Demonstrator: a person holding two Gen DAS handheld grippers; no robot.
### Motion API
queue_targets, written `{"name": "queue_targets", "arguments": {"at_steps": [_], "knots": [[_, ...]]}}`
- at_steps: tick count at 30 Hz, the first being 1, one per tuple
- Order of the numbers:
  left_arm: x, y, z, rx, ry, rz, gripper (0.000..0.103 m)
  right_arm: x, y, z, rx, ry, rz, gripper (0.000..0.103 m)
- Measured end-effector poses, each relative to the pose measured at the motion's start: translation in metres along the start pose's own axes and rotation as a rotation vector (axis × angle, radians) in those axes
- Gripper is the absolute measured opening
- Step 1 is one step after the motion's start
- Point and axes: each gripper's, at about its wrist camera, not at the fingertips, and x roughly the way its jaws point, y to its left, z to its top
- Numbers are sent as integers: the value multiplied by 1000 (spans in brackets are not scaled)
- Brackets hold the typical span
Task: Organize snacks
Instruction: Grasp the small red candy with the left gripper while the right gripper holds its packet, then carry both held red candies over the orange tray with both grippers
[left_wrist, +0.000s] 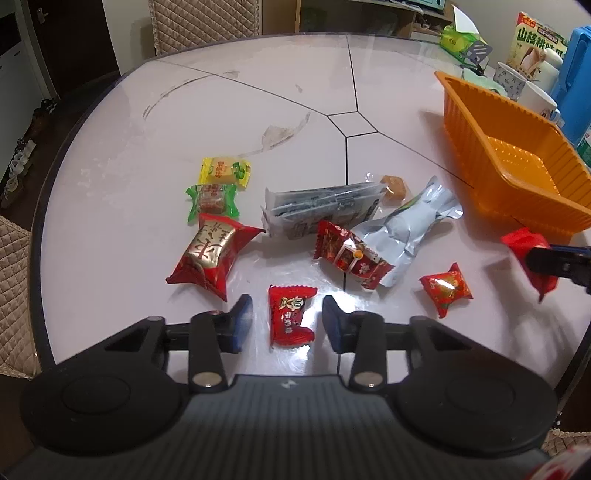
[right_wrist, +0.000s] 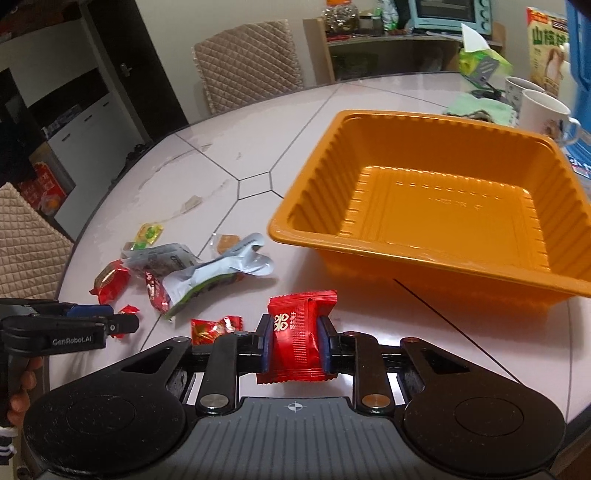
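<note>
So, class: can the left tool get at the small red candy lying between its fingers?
Probably yes: the candy lies flat between the left tool's fingers, gaps on both sides, nothing over it.

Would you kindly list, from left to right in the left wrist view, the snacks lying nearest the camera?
Large red-gold pack → small red candy between the left gripper's fingers → red sweet → red packet in the right gripper.

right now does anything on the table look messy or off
Yes: dried smears and a curved scuff mark the table beyond the snacks. The snacks lie in a loose overlapping heap, and the orange tray is empty.
</note>
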Motion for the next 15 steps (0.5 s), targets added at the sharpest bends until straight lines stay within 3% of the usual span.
{"name": "queue_targets", "arguments": {"at_steps": [3, 15], "knots": [[2, -1, -2, 9, 4, 6, 19, -5, -5, -2, 9, 3, -4, 25], [-38, -11, 2, 12, -67, -28, 16, -39, -19, -2, 14, -19, 27, 25]]}}
